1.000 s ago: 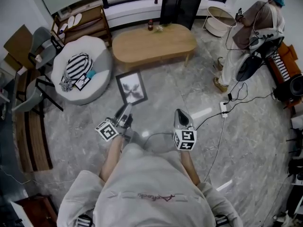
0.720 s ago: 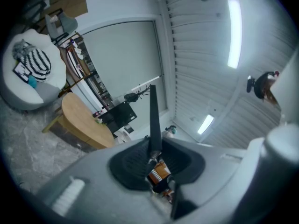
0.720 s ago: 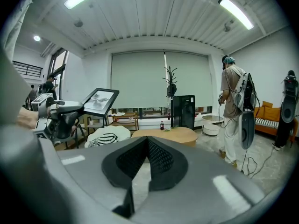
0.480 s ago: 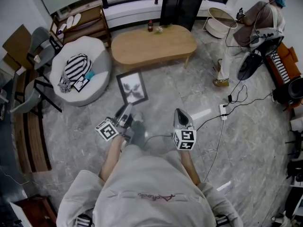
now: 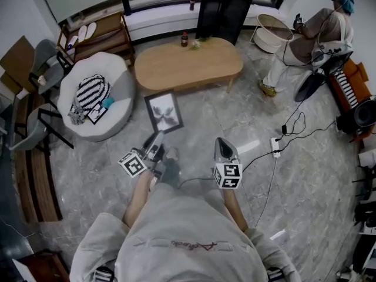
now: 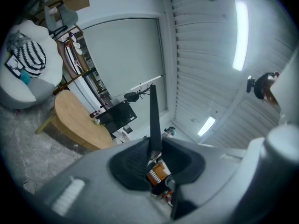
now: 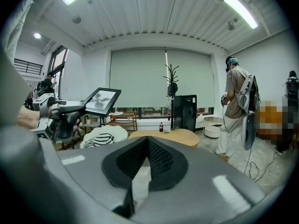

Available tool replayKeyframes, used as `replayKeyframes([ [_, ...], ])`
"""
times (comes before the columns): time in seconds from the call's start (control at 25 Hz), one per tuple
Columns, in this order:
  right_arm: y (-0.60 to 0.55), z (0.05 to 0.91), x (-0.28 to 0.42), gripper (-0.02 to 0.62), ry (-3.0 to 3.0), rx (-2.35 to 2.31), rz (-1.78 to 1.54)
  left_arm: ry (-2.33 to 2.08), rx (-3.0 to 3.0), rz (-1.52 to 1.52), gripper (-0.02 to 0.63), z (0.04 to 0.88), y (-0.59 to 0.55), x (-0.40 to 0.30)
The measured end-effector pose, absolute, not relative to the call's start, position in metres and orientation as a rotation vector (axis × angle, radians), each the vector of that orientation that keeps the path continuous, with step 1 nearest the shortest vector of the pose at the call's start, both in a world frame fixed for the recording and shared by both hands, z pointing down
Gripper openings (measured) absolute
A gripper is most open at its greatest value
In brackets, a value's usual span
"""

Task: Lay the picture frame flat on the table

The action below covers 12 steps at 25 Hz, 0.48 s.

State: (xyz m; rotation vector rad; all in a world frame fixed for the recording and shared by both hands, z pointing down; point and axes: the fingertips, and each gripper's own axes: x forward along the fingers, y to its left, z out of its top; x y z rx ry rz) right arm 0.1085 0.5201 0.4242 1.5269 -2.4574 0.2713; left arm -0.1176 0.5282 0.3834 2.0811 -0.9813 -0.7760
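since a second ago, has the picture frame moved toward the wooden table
Yes, slightly toward it: in the head view the gap between the picture frame and the near edge of the wooden table has narrowed.

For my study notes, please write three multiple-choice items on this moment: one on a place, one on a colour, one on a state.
1. Where is the picture frame? A on the wooden table; B in the left hand-held gripper; C against the black cabinet.
2. What colour is its border? A red; B yellow; C black.
3. How is the right hand-held gripper? A shut, empty; B holding a bottle; C wide open.
Answers: 1 B, its edge sits between those jaws; 2 C, a black rim surrounds the pale print; 3 A, its jaws meet on nothing.
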Motion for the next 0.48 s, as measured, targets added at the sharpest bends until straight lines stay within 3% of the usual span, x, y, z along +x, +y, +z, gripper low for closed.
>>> replayKeyframes([
  [0.48,0.419,0.412,0.089,0.005,-2.441,1.528,0.267,-0.962,2.072,-0.79,0.069,0.372,0.425,-0.136],
])
